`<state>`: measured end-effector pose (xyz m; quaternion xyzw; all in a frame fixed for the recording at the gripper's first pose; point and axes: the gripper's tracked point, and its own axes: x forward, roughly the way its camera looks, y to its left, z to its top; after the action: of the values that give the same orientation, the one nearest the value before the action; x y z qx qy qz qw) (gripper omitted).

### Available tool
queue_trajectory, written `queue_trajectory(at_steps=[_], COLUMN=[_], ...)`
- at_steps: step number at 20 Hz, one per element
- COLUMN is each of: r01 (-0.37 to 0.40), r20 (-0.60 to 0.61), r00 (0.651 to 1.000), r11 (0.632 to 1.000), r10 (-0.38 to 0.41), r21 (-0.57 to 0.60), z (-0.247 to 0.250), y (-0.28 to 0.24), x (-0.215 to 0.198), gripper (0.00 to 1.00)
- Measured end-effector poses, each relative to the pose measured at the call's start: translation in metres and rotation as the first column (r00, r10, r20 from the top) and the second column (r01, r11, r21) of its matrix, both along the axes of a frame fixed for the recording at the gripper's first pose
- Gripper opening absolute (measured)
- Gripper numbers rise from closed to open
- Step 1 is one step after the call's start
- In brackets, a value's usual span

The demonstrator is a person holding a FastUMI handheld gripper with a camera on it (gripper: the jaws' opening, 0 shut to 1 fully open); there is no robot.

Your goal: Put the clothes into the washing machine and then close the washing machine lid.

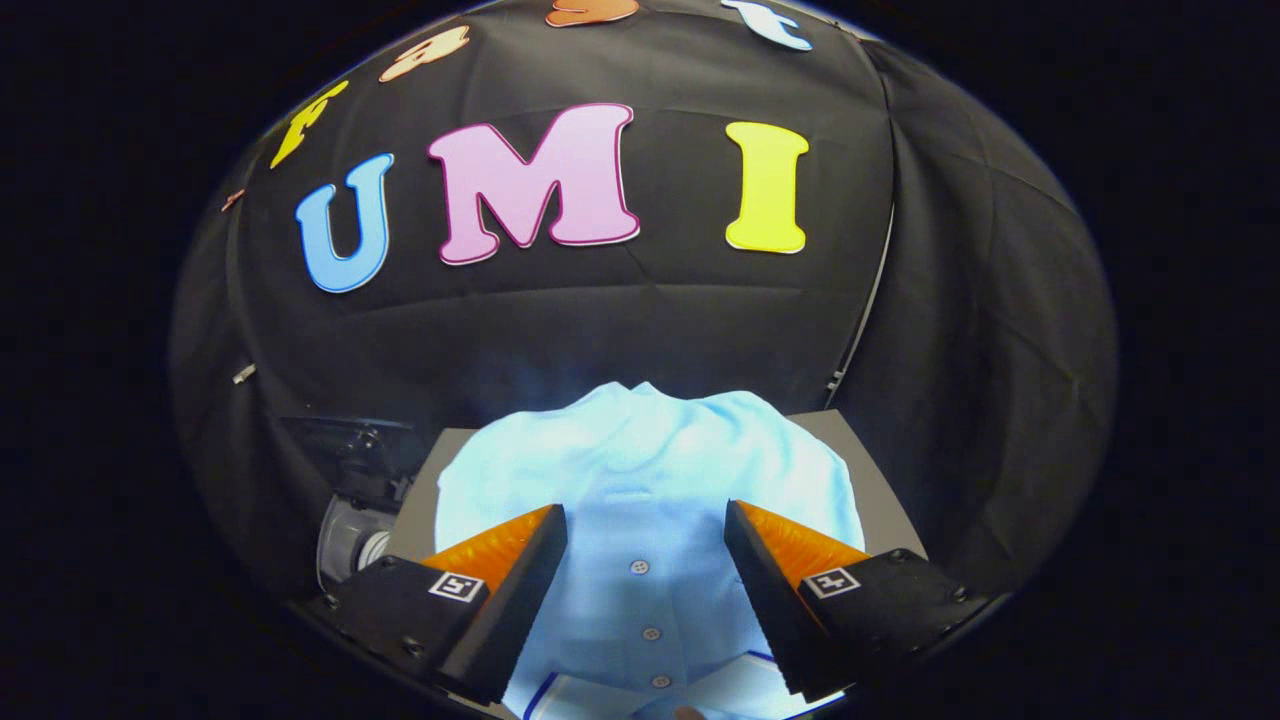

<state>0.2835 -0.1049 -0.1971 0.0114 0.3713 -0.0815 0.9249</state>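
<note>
- Your gripper (645,520) is released: its two fingers stand well apart and press on nothing.
- The pale blue shirt (640,470) lies spread flat on a grey surface (860,440), collar on the far side and the button placket running straight through the gap between your fingers. That lines you up to pinch a fold of cloth along the middle.
- A darker-trimmed fold of fabric shows at the near end of the shirt, below the fingertips.
- To the left of the grey surface, past your left finger, sits a rounded grey-and-dark object (350,535); it may be part of the washing machine, but you cannot be sure.
- Judging from this, the loading has not begun: the shirt is not yet gripped.
</note>
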Motion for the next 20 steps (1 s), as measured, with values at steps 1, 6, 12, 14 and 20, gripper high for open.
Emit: queue_trajectory(at_steps=[1,6,12,14,20], r01=[0.008,0.043,0.035,0.016,0.017], r20=[-0.024,-0.122,-0.162,-0.147,-0.077], r00=[1.000,0.992,0.986,0.989,0.997], r11=[1.000,0.999,0.999,1.000,0.998], r10=[-0.008,-0.040,-0.033,-0.017,-0.012], r21=[-0.015,0.019,0.009,-0.011,0.061], z=[-0.006,-0.030,-0.033,-0.031,-0.005], y=[-0.004,-0.006,-0.002,-0.004,0.008], x=[0.000,0.000,0.004,0.003,-0.002], gripper=[0.99,0.98,0.43,0.25,0.05])
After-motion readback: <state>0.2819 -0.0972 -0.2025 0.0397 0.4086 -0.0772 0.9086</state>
